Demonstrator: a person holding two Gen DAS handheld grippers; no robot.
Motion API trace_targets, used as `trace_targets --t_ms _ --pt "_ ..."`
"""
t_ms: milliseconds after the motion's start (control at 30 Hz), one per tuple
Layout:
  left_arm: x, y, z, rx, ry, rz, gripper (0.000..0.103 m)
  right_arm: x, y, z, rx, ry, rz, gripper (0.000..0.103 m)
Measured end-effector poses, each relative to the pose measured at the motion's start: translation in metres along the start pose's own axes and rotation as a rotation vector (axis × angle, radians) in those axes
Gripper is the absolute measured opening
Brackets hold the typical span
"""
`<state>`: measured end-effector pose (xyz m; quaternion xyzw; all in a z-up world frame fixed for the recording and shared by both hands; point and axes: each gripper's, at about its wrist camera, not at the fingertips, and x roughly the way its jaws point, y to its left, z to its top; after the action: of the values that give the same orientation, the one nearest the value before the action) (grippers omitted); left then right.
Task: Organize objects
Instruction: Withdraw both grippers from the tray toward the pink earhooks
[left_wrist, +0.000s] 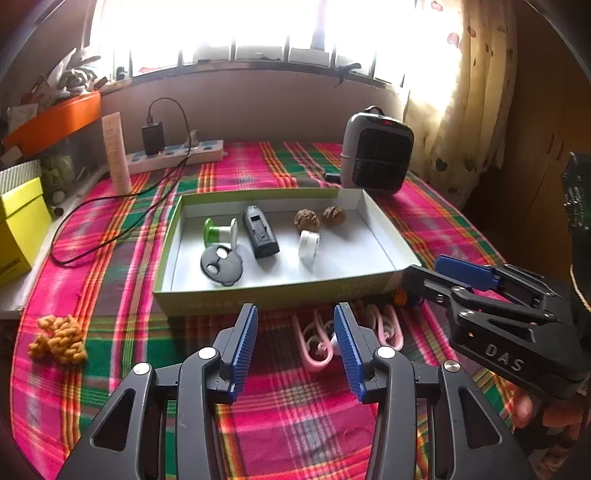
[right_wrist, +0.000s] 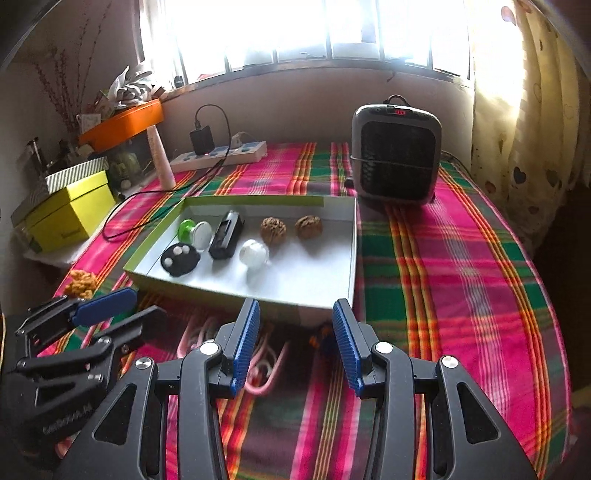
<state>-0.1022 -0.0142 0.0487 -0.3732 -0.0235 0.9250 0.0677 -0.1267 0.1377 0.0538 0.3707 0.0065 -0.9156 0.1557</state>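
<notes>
A shallow box (left_wrist: 258, 297) with a green rim and white inside sits mid-table; its near wall also shows in the right wrist view (right_wrist: 221, 291). In it lie a green-and-white spool (left_wrist: 221, 232), a black disc with white dots (left_wrist: 221, 264), a dark grey device (left_wrist: 260, 234), a white roll (left_wrist: 308, 245) and two walnuts (left_wrist: 319, 218). Pink hooks (left_wrist: 317, 347) lie on the cloth in front of the box, under my left gripper (left_wrist: 295, 314), which is open and holds nothing. My right gripper (right_wrist: 295, 310) is also open and holds nothing, hovering near the box's front right corner above a small orange-and-blue item (right_wrist: 321, 338).
An orange knitted lump (left_wrist: 59, 338) lies at the front left of the plaid cloth. A grey heater (right_wrist: 397, 155) stands behind the box. A power strip with charger (left_wrist: 173, 155), a white tube (left_wrist: 116, 153) and a yellow box (left_wrist: 18, 229) line the left side. A curtain (right_wrist: 524, 110) hangs at the right.
</notes>
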Motion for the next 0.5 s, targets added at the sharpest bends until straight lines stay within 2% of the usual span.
trace_targets --t_ms 267,500 --pt "-0.011 0.017 -0.014 -0.040 -0.004 -0.029 0.042 -0.011 0.007 -0.019 -0.005 0.017 -0.012 0.045" --pt "-0.011 0.027 -0.027 -0.048 0.023 -0.042 0.042 -0.011 0.008 -0.035 0.014 0.039 0.013 0.045"
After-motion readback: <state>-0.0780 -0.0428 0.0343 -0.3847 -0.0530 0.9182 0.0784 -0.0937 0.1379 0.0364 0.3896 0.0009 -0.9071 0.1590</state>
